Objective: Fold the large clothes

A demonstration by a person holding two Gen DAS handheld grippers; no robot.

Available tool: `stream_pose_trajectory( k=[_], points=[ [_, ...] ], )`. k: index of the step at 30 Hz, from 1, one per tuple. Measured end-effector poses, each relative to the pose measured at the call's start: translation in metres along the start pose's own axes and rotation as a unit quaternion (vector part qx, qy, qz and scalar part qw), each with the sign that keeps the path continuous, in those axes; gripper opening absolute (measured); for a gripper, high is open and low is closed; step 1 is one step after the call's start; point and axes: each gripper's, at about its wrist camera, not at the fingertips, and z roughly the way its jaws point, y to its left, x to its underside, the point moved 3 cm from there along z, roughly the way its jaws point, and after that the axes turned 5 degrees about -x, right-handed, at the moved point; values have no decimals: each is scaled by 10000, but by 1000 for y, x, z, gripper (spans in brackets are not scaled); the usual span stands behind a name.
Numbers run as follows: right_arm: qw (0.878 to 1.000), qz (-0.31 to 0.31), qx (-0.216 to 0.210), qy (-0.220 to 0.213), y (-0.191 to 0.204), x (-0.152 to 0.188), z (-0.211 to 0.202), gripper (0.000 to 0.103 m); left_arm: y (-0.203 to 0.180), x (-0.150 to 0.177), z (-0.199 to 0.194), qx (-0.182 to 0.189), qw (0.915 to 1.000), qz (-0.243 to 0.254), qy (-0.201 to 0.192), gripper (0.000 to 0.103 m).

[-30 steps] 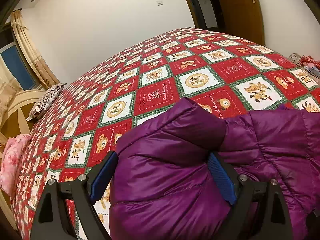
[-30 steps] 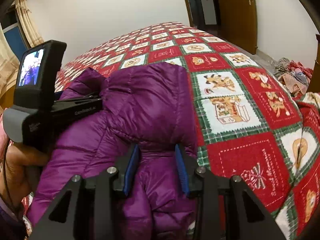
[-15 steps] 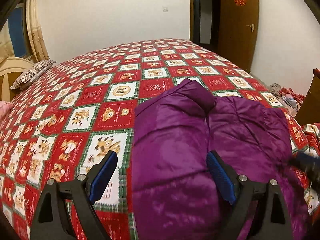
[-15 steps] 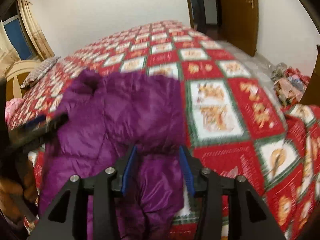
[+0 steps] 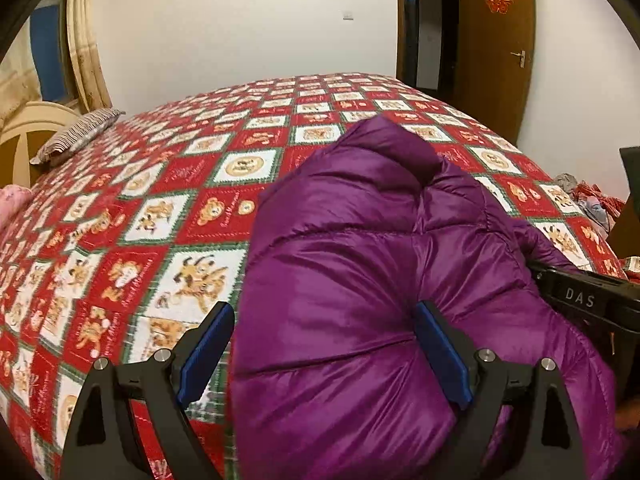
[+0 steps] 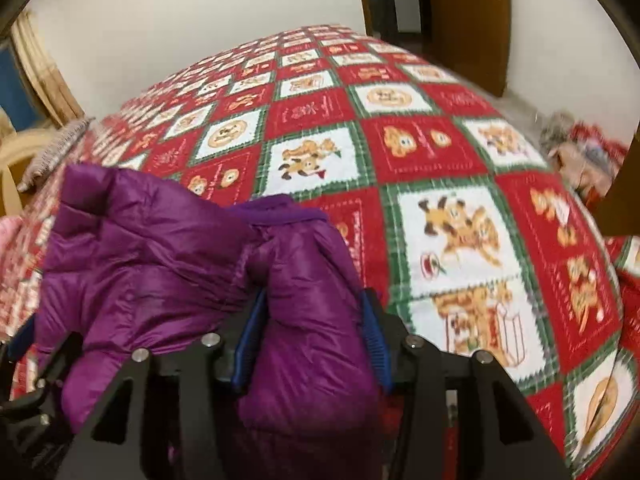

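Note:
A purple puffer jacket (image 5: 360, 248) lies bunched on a bed with a red, white and green patchwork quilt (image 5: 192, 200). My left gripper (image 5: 324, 332) is open wide, its blue pads over the jacket's near left edge, gripping nothing. In the right wrist view the jacket (image 6: 152, 248) lies at the left, and my right gripper (image 6: 316, 316) is shut on a thick fold of it at the near right side. The right gripper's black body (image 5: 588, 300) shows at the right edge of the left wrist view.
A striped pillow (image 5: 76, 136) and a cream headboard (image 5: 24, 128) lie at the far left of the bed. A brown door (image 5: 496, 40) stands at the back right. A heap of clothes (image 5: 592, 204) lies on the floor beside the bed's right edge.
Both grippers have pulled back and up from the jacket's middle towards its near edge. The right gripper holds its fold throughout; the left stays open.

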Motion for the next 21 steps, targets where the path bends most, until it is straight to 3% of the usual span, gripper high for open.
stream_pose_trajectory(
  k=[4, 7, 12, 21],
  points=[
    [10000, -35, -63, -4, -5, 3, -15, 49, 6, 0, -4, 332, 9994, 53, 84, 92],
    [9992, 191, -285, -222, -14, 13, -48, 56, 21, -1, -19, 454, 9990, -53, -7, 92],
    [9960, 197, -650, -581, -14, 36, -86, 76, 31, 6, -34, 441, 9988, -195, -117, 92],
    [9955, 365, -820, -307, -10, 60, -49, 77, 19, 15, -31, 168, 9997, 67, -150, 92]
  ],
)
